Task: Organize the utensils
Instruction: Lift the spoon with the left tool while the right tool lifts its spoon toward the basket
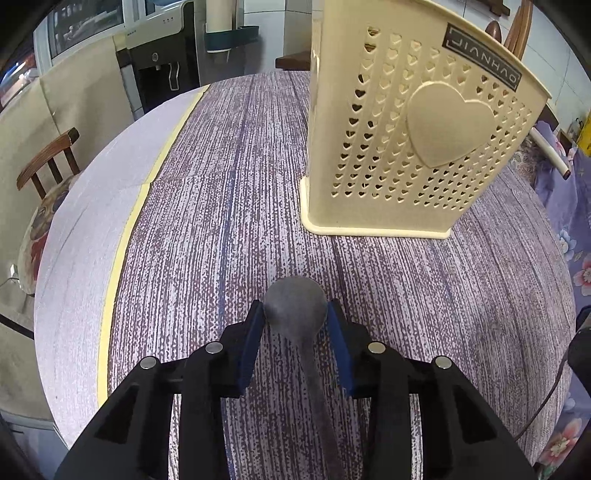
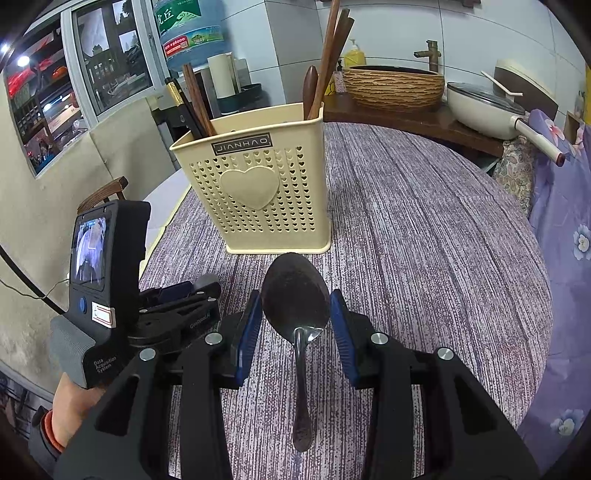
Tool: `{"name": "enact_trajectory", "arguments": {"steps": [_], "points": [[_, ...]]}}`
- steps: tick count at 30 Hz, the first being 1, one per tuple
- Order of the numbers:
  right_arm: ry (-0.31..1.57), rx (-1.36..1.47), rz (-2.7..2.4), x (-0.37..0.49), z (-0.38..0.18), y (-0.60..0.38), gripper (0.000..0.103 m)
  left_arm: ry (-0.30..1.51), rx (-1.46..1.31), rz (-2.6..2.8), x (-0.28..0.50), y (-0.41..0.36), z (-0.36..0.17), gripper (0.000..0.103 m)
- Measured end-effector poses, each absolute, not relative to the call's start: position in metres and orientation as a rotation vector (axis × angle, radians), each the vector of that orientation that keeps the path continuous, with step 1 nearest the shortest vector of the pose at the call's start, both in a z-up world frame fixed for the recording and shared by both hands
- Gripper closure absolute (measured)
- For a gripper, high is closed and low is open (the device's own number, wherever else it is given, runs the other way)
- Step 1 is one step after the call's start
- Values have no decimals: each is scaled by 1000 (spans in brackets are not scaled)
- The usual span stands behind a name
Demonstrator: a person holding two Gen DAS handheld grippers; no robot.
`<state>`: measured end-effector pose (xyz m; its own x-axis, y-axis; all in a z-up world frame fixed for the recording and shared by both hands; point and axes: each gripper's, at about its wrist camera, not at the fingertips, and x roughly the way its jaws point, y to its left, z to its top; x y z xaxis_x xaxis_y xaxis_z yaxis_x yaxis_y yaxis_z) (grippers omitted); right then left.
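Note:
A grey spoon sits bowl-forward between the blue pads of my left gripper, which touch the bowl on both sides. Its handle runs back under the gripper. A dark metal spoon is held the same way by my right gripper, with the pads against the bowl's edges and the handle pointing back. A cream perforated utensil holder with a heart stands upright just beyond both, holding wooden chopsticks and wooden spoons. In the left wrist view the holder is ahead to the right. The left gripper shows beside the right one.
The purple striped tablecloth covers a round table whose left edge carries a yellow strip. A wooden chair stands off the left. Behind are a wicker basin, a white lidded pan and a water bottle. A person's hand grips the left device.

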<state>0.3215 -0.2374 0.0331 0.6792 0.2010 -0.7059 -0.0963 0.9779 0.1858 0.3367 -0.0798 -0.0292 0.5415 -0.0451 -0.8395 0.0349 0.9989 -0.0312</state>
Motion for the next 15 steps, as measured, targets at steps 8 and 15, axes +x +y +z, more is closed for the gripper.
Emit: {"name": "enact_trajectory", "arguments": {"steps": [8,15], "points": [[785,144,167,319,41,-242,65,882,-64,-70,321,-71,5,67],[759,145,174,312,54,-244,65,776,-94,-77,304,-65,40,67]]}}
